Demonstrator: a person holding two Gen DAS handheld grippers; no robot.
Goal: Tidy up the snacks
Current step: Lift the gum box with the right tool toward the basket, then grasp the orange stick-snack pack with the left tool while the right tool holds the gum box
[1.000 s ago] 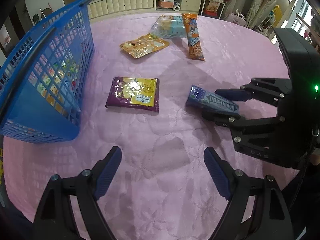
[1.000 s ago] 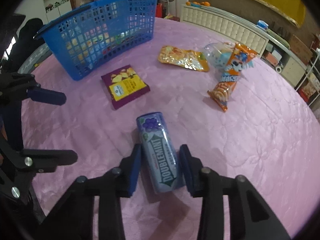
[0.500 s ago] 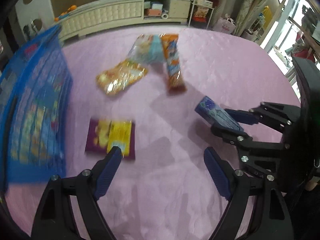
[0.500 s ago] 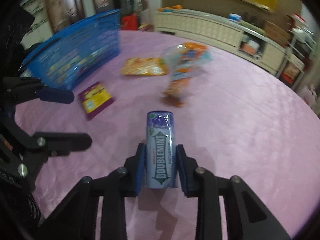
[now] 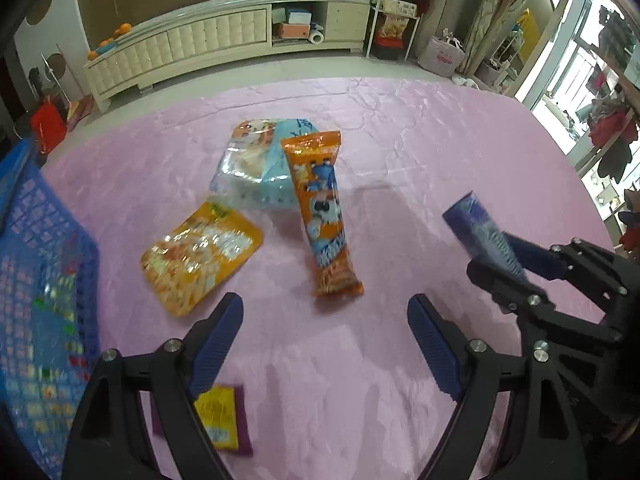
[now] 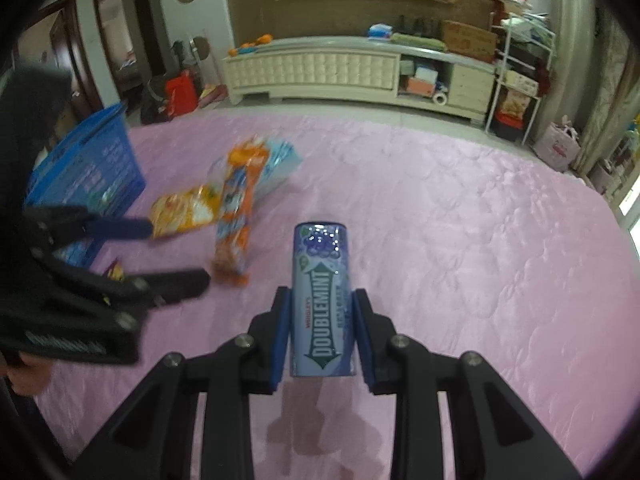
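Doublemint bottle [image 6: 322, 300] is clamped between the right gripper [image 6: 322, 332] pads, lifted above the pink tablecloth [image 6: 480, 260]. Left gripper [image 5: 324, 344] is spread wide (nothing held), near the orange snack stick [image 5: 322, 216].

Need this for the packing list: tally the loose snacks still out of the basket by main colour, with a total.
Orange or yellow: 2, the long orange wrapper and the flat orange-yellow pouch.
Light blue: 1, the light blue bag.
Purple: 1, the purple and yellow packet.
Blue-purple: 1, the Doublemint container in the right gripper.
Total: 5
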